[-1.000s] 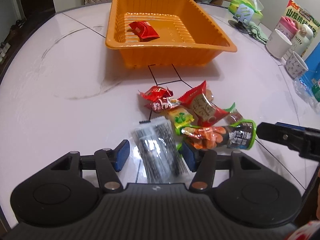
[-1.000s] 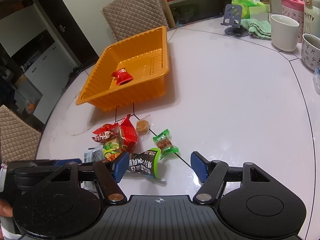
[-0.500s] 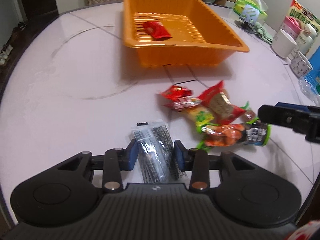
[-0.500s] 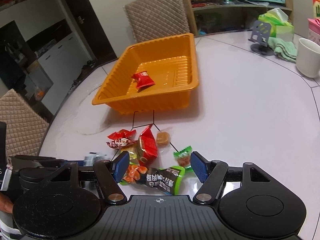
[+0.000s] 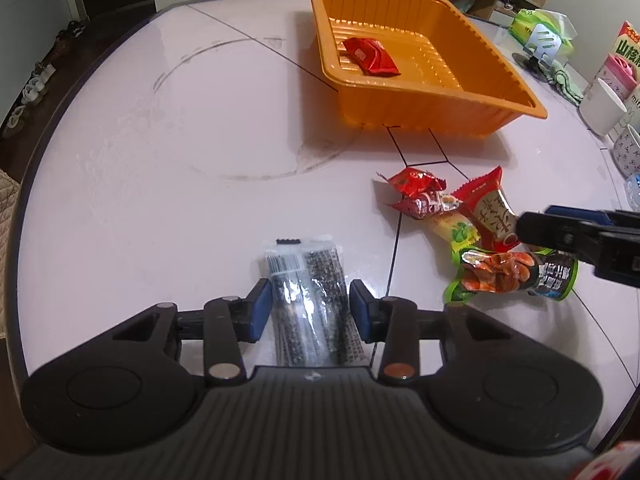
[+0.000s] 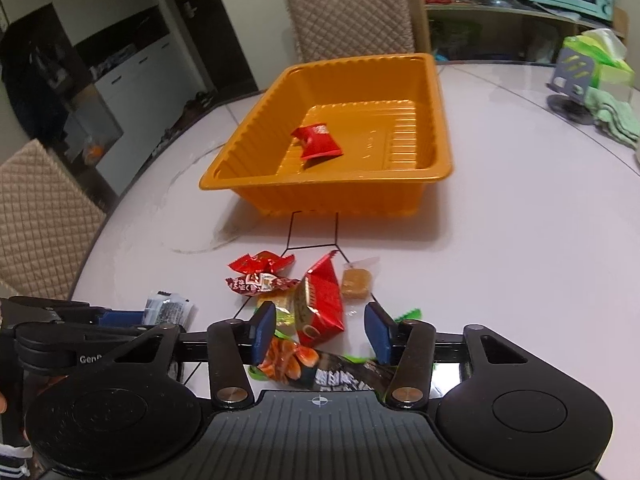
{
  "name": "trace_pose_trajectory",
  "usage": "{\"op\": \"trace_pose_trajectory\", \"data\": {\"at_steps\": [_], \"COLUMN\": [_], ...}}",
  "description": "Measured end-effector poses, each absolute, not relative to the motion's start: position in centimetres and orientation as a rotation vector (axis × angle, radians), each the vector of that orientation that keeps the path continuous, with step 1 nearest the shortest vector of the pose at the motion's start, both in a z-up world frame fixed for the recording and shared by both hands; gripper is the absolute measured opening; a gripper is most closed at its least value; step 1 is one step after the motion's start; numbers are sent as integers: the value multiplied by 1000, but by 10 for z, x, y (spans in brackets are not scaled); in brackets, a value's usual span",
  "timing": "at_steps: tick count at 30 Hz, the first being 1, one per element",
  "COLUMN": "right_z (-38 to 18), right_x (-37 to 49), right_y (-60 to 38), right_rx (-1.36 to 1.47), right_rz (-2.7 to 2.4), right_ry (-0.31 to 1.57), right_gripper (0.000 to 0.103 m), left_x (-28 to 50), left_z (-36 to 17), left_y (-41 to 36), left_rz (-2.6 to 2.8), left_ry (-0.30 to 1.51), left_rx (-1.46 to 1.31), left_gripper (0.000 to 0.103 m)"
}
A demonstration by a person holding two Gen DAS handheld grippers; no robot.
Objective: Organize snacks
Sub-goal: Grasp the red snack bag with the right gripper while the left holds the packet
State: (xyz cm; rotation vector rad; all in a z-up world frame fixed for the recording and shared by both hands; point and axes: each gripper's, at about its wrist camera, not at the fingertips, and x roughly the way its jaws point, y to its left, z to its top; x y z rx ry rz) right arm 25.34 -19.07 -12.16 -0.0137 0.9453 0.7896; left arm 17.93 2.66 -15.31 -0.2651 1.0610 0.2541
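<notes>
Early stage. Only one red packet (image 5: 370,56) lies in the orange tray (image 5: 424,112); every other snack is out on the table (image 5: 160,200), so most of the sorting is left.

Left gripper (image 5: 307,311): jaws narrowed around the seaweed pack (image 5: 308,300), one blue pad at each long edge. The left pad looks touching, the right pad seems to have a sliver of gap, so I can't tell whether the grip is firm yet. The pack lies flat on the table, running lengthwise between the fingers and out past the tips, toward the tray. Tray is well ahead of this gripper and to its right.

Right gripper (image 6: 320,334): jaws wide apart, nothing held. It hangs over the near end of the snack pile. The shrimp pack (image 6: 316,368) lies crosswise under and behind the pads (partly hidden by the gripper body). The red sachet (image 6: 320,300) sits just ahead between the fingers, the caramel cube (image 6: 356,282) ahead near the right finger, and two red candies (image 6: 260,272) ahead left. A green wrapper (image 6: 408,314) peeks out beside the right finger. Tray is straight ahead, well apart.

Likely next: close on the seaweed pack, lift it, carry it to the tray.
</notes>
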Motion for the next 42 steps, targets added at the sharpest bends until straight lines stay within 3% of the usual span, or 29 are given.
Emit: {"op": "trace_pose_trajectory", "data": {"at_steps": [15,25,42], "right_z": [-137,-121,-63], "right_x": [259,252,262], "right_y": [-170,-185,-213], "right_rx": [-102,-54,88], "right_rz": [789,793,805], "right_ry": [952,909,811], "right_gripper": [27,12,12], "left_x": [175,168,191], "left_z": [-151,-122,-61], "left_y": [27,39,39], "left_rz": [238,229,156], "left_ry": [1042,980,851], "left_rx": [-236,-275,-291], "left_gripper": [35,34,34]}}
